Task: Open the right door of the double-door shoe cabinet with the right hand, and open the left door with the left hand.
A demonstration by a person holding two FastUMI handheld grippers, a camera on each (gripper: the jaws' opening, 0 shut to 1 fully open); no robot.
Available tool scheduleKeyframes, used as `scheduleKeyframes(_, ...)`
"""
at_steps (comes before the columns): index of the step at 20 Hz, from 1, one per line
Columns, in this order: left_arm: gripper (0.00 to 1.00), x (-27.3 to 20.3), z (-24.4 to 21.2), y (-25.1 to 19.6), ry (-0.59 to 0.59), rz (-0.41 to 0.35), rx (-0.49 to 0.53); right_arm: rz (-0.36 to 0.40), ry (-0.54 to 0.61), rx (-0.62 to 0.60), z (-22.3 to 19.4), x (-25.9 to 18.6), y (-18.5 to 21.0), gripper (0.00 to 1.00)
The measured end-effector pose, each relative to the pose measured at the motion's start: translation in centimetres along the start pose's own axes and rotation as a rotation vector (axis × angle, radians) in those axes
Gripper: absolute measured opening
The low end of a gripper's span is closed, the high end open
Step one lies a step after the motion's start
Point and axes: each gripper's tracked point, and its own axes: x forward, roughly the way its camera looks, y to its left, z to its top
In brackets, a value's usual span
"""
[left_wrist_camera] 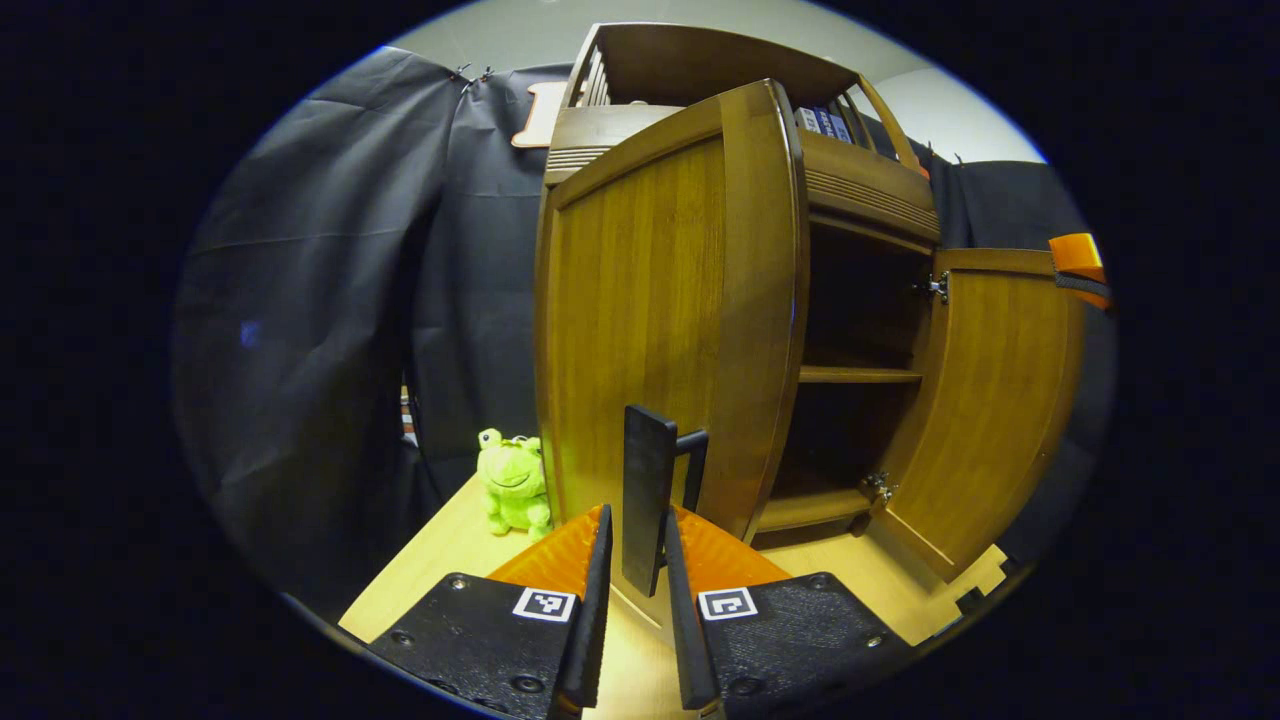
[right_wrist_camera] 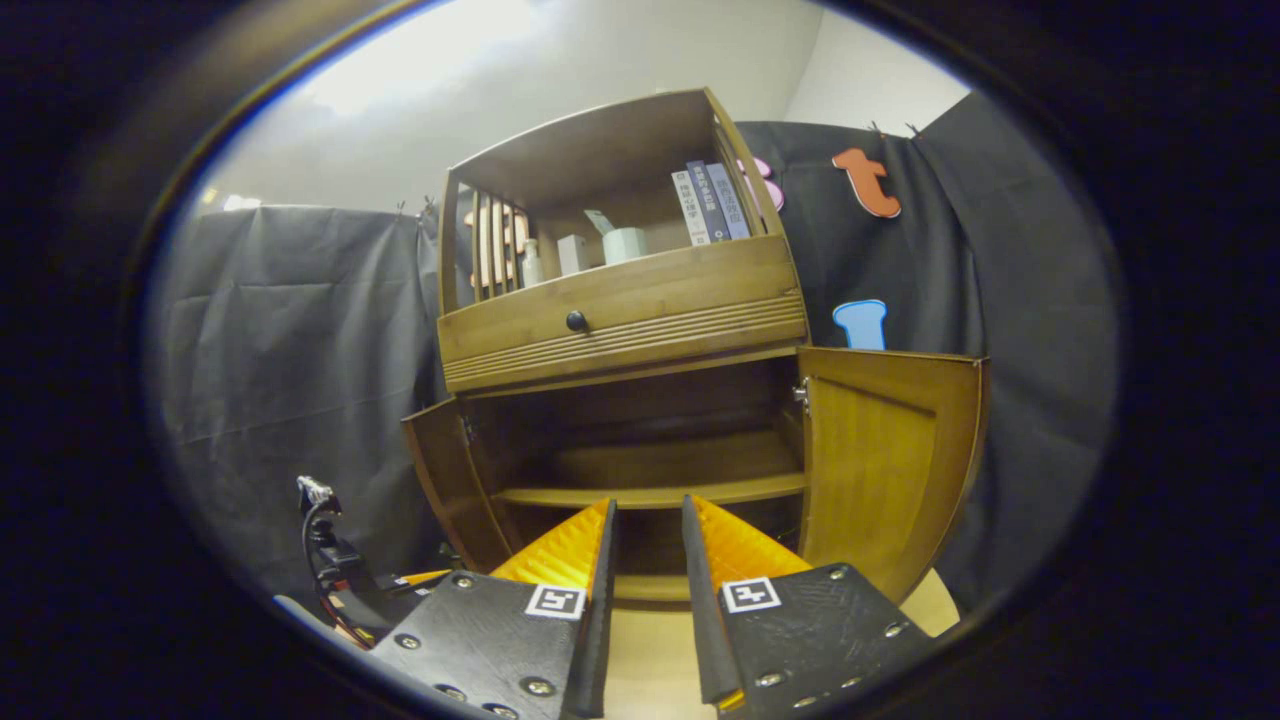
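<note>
Shoe cabinet [right_wrist_camera: 620,400] stands on the table [left_wrist_camera: 450,560] with both doors swung out. Left tool [left_wrist_camera: 637,560] grips the left door's handle [left_wrist_camera: 648,495] between its fingers. Right tool [right_wrist_camera: 648,560] hangs released, fingers apart, before the open right door [right_wrist_camera: 880,460]. Green frog plush [left_wrist_camera: 513,483] sits beside the left door [left_wrist_camera: 650,320].

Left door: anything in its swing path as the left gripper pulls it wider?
Possibly. The green frog plush sits on the table beside the cabinet's left side, outboard of the left door. The left gripper brackets the door handle; nothing else visible blocks it.
</note>
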Motion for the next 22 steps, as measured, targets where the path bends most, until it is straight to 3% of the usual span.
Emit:
scheduleKeyframes(4,0.28,-0.6,-0.1,1.1,0.002,0.030,0.000,0.012,0.003,0.001,-0.1,0.2,0.2,0.35)
scheduleKeyframes(6,0.34,-0.7,0.1,1.1,-0.003,0.036,-0.002,0.021,0.008,0.004,-0.1,0.1,0.5,0.35)
scheduleKeyframes(9,0.34,-0.7,0.1,2.1,-0.008,0.071,0.006,0.037,0.017,0.009,-0.3,-0.1,0.9,0.35)
scheduleKeyframes(10,0.28,-0.6,0.0,2.4,-0.001,0.080,0.006,0.043,0.019,0.006,-0.3,0.0,1.0,0.35)
scheduleKeyframes(15,0.33,-0.8,-0.4,3.7,-0.005,0.129,0.002,0.057,0.027,0.000,-0.5,0.0,1.2,0.35)
scheduleKeyframes(16,0.23,-1.2,-0.3,4.0,-0.008,0.136,-0.006,0.059,0.028,0.004,-0.5,0.1,1.3,0.35)
scheduleKeyframes(19,0.23,-1.2,-0.3,4.4,-0.004,0.171,-0.033,0.066,0.036,0.010,-0.7,0.0,1.5,0.35)
scheduleKeyframes(20,0.16,-1.4,-0.3,4.9,-0.005,0.191,-0.034,0.066,0.036,0.009,-0.6,0.2,1.5,0.35)
scheduleKeyframes(22,0.23,-1.6,-0.2,5.9,-0.012,0.233,-0.037,0.068,0.036,0.008,-0.6,0.2,1.6,0.35)
